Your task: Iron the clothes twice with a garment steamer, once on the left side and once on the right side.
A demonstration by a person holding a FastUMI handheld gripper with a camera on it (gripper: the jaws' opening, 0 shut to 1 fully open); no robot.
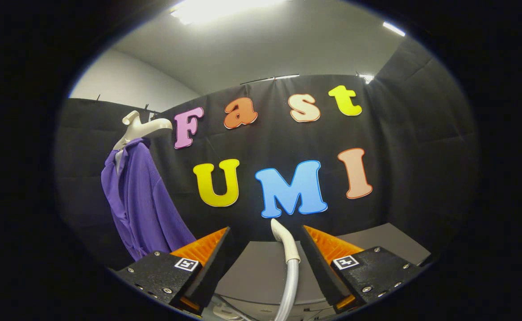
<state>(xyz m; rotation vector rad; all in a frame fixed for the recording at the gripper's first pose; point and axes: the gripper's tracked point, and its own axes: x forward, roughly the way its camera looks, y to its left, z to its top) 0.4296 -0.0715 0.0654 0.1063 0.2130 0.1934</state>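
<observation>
The gripper (265, 238) is held wide open, gripping nothing. One steamer wand (286, 249) is seen between its fingers. One purple garment (142, 200) is hung well beyond them, beside the left finger.

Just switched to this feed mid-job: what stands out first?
A purple garment hangs from a pale hanger against the black cloth wall, well beyond the fingers and off to their left. Between the open fingers, closer to the right one, a white hose rises above a grey surface; neither finger visibly presses on it.
</observation>
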